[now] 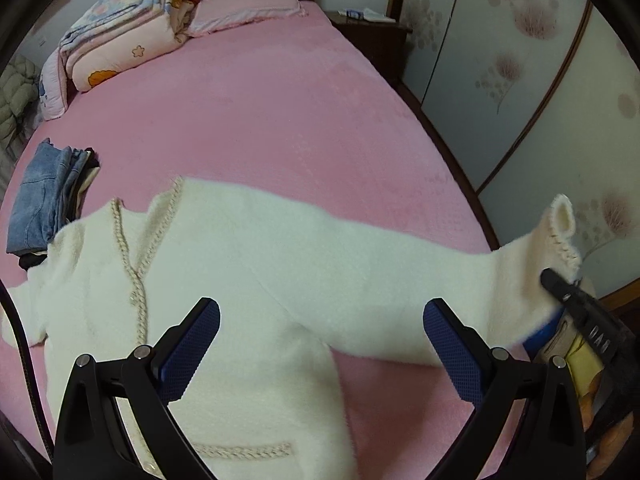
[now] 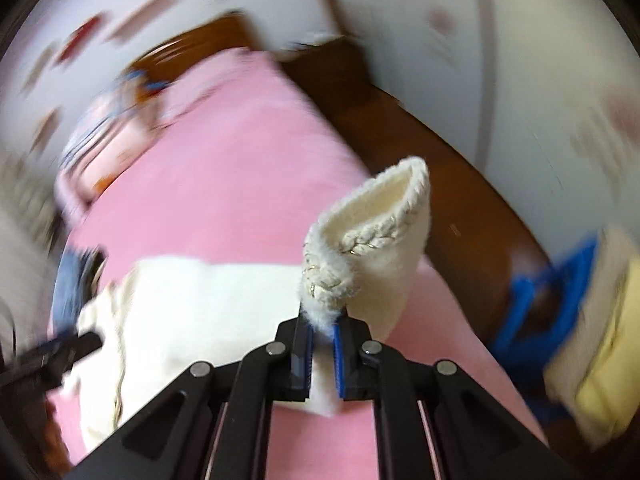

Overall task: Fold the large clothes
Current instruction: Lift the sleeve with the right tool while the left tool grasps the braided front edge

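Pink bedspread [image 1: 280, 120] covers a wide bed, with a folded stack of blue jeans [image 1: 44, 204] at its left edge. Fluffy white knit cardigan with braided trim [image 1: 240, 280] lies front-up on it, body directly under the left gripper [image 1: 320, 344], whose jaws stand spread and empty. Its long sleeve [image 1: 400, 280] runs out rightward to the right gripper [image 2: 322, 354], pinched tight on the braided cuff [image 2: 372, 236] and holding it clear of the bed. Judgement: the right hand is placed to carry the sleeve leftward across the body.

Folded quilt [image 1: 120, 36], pillow [image 1: 248, 8], jeans stack [image 1: 44, 204]
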Available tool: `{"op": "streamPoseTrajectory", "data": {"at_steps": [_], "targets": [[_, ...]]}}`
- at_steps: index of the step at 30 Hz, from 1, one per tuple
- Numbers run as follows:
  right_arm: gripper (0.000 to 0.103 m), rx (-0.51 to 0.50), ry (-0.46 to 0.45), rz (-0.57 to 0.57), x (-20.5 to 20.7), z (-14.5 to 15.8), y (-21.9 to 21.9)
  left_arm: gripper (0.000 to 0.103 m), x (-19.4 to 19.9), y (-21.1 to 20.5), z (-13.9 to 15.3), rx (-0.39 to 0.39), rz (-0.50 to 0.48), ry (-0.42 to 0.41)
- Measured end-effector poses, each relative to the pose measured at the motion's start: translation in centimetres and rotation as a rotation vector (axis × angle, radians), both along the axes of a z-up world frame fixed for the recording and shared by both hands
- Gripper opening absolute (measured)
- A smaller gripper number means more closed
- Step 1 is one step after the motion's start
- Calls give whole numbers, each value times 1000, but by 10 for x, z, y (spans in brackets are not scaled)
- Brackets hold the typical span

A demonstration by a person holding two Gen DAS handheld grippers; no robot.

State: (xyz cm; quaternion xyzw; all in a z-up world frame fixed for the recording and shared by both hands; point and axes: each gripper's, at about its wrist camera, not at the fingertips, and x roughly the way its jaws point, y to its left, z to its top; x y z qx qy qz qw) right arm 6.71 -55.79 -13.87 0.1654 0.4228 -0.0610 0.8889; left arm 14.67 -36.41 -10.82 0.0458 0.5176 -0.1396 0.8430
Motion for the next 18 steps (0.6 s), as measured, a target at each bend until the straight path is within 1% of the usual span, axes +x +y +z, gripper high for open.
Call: {"op": "streamPoseTrajectory", "data": {"at_steps": [2,3,5,7,8,10,13,16,17,18], "targets": [[8,-52,-23,94,14,5,45,101,8,22,11,-12,2,-15],[8,-60,-27,128,19,4,63,101,12,34,15,-17,5,-23],[8,-62,-28,202,30,-5,106,101,20,61,19,-28,15,-32],[8,-80,-13,257,37,-17,139,101,28,83,15,-37,21,-12],[8,-93,1,294,42,-27,162,101,32,97,8,-49,24,18],[8,-107,31,341,50,-45,192,101,40,117,-8,-79,17,78],[8,-131,94,382,48,-72,223,101,44,137,-44,-110,-7,172],[10,-158,157,405,45,-93,235,100,46,144,-83,-175,-43,285],[12,-164,172,412,43,-96,234,99,47,145,-94,-201,-51,320],[12,-171,184,420,41,-99,235,97,46,144,-107,-234,-62,363]]}}
